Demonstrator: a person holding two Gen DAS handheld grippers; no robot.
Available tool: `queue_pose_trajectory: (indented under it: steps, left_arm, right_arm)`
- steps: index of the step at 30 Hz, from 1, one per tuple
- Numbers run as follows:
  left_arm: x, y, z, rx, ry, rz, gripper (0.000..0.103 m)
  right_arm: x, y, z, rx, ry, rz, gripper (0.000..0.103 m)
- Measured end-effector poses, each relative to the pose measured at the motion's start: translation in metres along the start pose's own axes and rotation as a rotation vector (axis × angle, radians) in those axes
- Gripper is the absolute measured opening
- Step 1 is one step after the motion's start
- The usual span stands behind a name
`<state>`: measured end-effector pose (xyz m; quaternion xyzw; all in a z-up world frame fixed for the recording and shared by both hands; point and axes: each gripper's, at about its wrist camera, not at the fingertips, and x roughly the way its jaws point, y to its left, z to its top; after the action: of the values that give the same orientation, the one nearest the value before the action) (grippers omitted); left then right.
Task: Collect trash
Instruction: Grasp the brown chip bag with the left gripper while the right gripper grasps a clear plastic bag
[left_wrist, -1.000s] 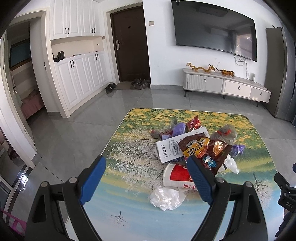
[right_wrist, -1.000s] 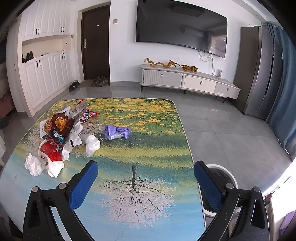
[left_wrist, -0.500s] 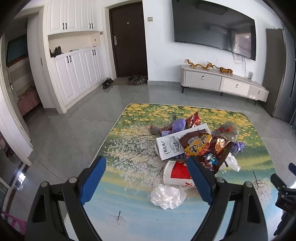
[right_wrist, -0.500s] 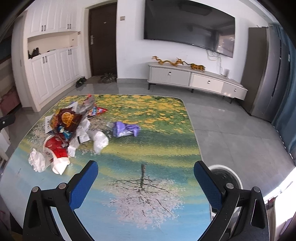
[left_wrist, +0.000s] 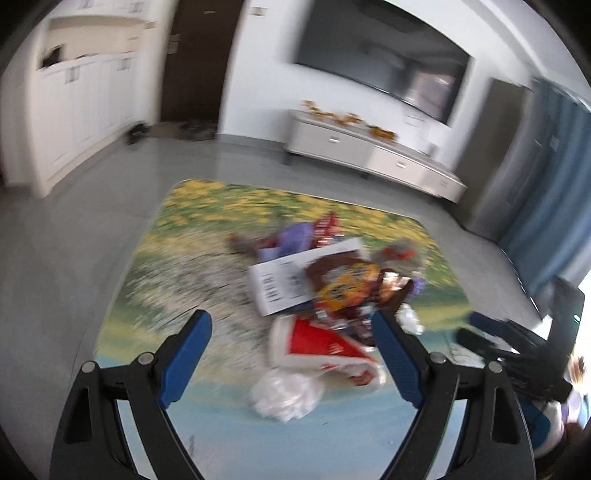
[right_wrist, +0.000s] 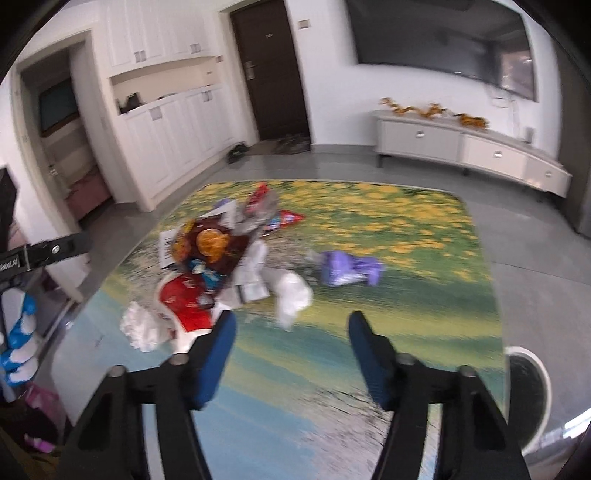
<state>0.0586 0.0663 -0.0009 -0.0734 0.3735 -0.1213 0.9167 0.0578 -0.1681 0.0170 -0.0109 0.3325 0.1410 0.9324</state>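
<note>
Nothing is looking collected yet: the trash is all lying on the table (right_wrist: 424, 258), the one printed with yellow flowers and a tree, and neither tool is carrying anything. The left gripper (left_wrist: 291, 334) is hanging above the near edge with its blue fingers spread wide and empty, pointing at the main heap. In that heap a red and white paper cup (left_wrist: 317, 347) is lying on its side, a crumpled white tissue (left_wrist: 286, 397) is sitting just in front of it, and a white printed sheet (left_wrist: 284, 282) is lying partly under a brown and yellow snack bag (left_wrist: 347, 286). The right gripper (right_wrist: 290, 330) is also standing open and empty, at a narrower spread, facing a white crumpled wad (right_wrist: 291, 291) just beside the heap. A purple wrapper (right_wrist: 347, 267) is lying apart from the pile, further to the right. A round white bin (right_wrist: 526, 391) is standing on the floor just off the table's right edge, likely the place for it all. Both views are blurring, so fine detail is lost. By my reading the whole job is still ahead, starting with a first pick.
</note>
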Motion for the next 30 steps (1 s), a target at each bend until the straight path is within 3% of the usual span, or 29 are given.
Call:
queue_pose_trajectory:
  steps: [3, 7, 14, 20, 23, 26, 28, 30]
  left_arm:
    - [0.016, -0.017, 0.008, 0.1, 0.015, -0.049, 0.087]
    - [0.035, -0.028, 0.017, 0.159, 0.029, -0.109, 0.087]
    - [0.057, -0.05, 0.022, 0.276, 0.038, -0.171, 0.087]
    - [0.073, -0.055, 0.029, 0.335, 0.04, -0.181, 0.087]
    - [0.081, -0.06, 0.031, 0.379, 0.04, -0.182, 0.087]
    - [0.091, -0.062, 0.03, 0.413, 0.048, -0.176, 0.087]
    - [0.096, -0.064, 0.028, 0.418, 0.061, -0.184, 0.077]
    - [0.103, -0.064, 0.026, 0.421, 0.083, -0.187, 0.055]
  right_arm:
    - [0.013, 0.003, 0.001, -0.001, 0.021, 0.08, 0.053]
    - [0.019, -0.012, 0.013, 0.091, 0.013, 0.178, 0.051]
    - [0.014, -0.023, 0.06, 0.145, -0.037, 0.245, 0.051]
    - [0.04, -0.018, 0.077, 0.143, 0.036, 0.256, 0.048]
    - [0.053, -0.021, 0.076, 0.152, 0.066, 0.265, 0.04]
    - [0.055, -0.027, 0.074, 0.169, 0.067, 0.277, 0.025]
    - [0.053, -0.029, 0.075, 0.169, 0.059, 0.286, 0.016]
    - [0.05, -0.028, 0.077, 0.153, 0.057, 0.279, 0.011]
